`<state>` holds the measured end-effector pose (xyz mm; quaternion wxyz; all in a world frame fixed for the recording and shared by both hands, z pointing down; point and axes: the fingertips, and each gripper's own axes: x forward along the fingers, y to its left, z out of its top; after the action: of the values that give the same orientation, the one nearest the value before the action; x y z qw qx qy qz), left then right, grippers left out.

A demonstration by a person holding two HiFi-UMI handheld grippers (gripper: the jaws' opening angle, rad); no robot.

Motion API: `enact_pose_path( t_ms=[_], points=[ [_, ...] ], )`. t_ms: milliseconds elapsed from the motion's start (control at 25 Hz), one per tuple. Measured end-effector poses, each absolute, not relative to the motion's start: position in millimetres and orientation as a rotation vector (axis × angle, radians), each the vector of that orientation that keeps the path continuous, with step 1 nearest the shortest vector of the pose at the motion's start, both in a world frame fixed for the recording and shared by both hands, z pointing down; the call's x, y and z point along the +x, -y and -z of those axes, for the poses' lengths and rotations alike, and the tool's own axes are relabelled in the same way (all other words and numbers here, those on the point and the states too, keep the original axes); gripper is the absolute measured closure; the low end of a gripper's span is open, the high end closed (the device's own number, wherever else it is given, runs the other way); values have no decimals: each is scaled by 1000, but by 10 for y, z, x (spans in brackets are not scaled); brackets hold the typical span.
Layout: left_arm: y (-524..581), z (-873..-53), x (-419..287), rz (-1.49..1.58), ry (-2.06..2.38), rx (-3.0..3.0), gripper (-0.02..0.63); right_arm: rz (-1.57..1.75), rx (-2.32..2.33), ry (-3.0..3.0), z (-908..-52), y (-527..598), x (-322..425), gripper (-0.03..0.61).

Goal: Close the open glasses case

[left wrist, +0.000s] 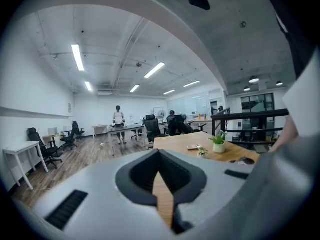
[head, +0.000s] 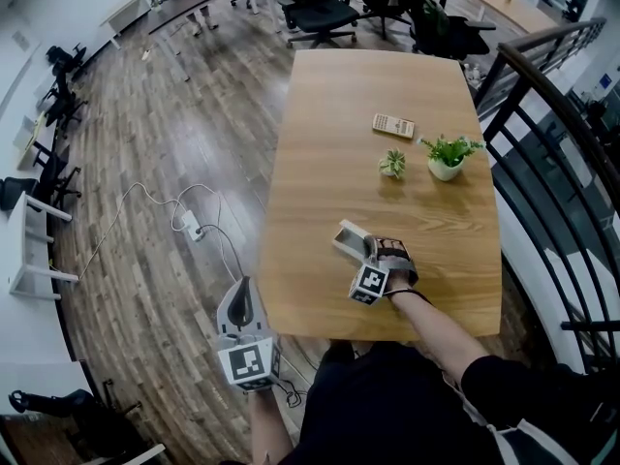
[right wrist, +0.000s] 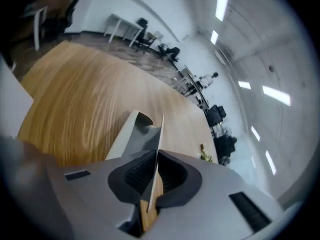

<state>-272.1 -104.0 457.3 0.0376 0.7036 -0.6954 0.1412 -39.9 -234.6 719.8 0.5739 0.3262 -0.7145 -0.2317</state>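
Note:
A pale grey glasses case [head: 349,237] lies open near the front of the wooden table [head: 329,114]. My right gripper [head: 372,250] is at its near side. In the right gripper view the case's thin lid [right wrist: 160,134] stands edge-on between the jaws, with the case body [right wrist: 129,134] to the left of it. The right gripper [right wrist: 157,155] is shut on that lid. My left gripper [head: 242,303] hangs off the table's front left corner, above the floor. In its own view the left gripper [left wrist: 159,153] is shut with nothing in it.
Two small potted plants [head: 392,164] [head: 448,156] and a calculator-like device [head: 393,125] sit farther back on the table. A black railing [head: 542,114] runs along the right. A power strip with cable [head: 191,226] lies on the floor at left. Office chairs [head: 320,8] stand beyond.

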Motion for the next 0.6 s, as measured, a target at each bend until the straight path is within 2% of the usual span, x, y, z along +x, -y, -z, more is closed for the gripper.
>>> enact_pose_path(
  t_ms=[120, 600],
  points=[
    [1068, -4546, -2682, -423, 2132, 2182, 614, 684, 668, 1619, -7235, 2173, -499, 539],
    [1090, -4562, -2603, -411, 2106, 2210, 614, 492, 572, 1769, -7438, 1853, -598, 470]
  ],
)
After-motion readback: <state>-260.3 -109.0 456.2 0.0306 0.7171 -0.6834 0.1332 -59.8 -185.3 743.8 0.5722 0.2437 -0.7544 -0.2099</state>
